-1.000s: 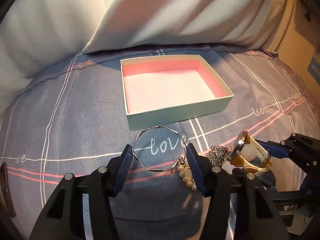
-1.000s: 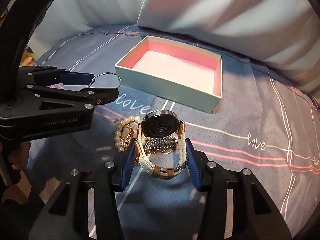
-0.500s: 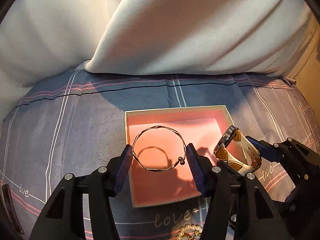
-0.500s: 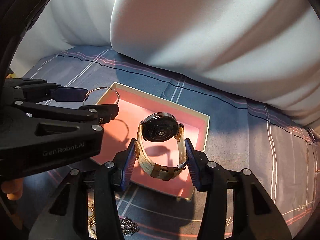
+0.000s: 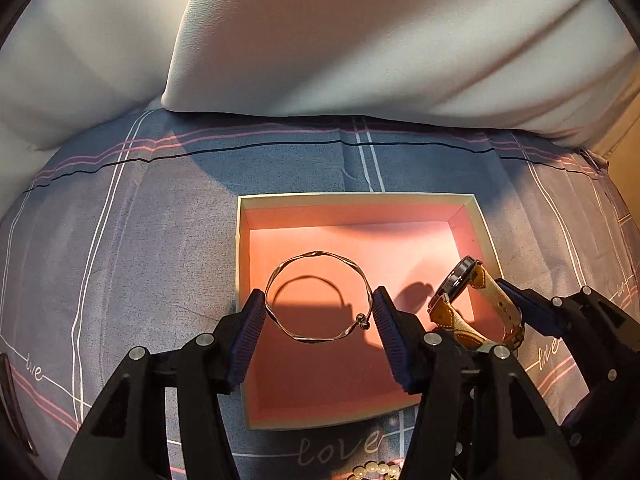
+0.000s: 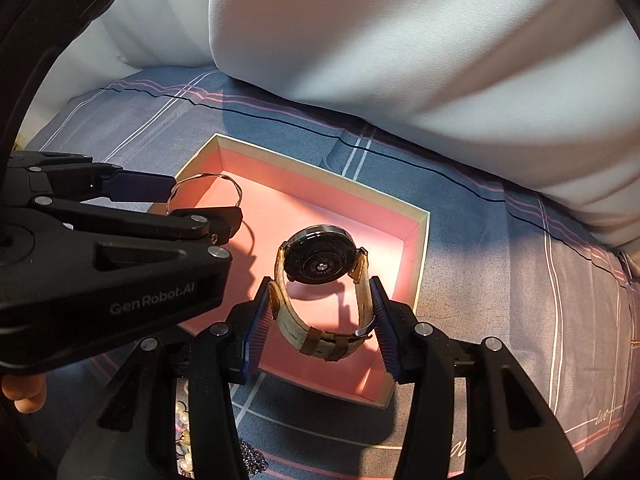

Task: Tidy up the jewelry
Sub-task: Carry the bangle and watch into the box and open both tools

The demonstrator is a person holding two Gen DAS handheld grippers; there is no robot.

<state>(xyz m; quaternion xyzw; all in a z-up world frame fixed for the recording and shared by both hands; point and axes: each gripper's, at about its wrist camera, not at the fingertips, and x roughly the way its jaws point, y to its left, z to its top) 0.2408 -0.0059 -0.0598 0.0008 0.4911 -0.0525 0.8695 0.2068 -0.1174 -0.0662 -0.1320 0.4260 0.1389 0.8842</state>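
A second ago you lifted both pieces off the bed — now your left gripper (image 5: 319, 322) pinches the bangle (image 5: 319, 297) and your right gripper (image 6: 320, 322) the watch (image 6: 320, 280), both above the pink box (image 5: 360, 200), ready to lower between the fingers.

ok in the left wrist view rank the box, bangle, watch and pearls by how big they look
1. pink-lined box
2. bangle, held in the left gripper
3. watch, partly hidden, near the bangle's size so unsure
4. pearls, cut off at the frame edge
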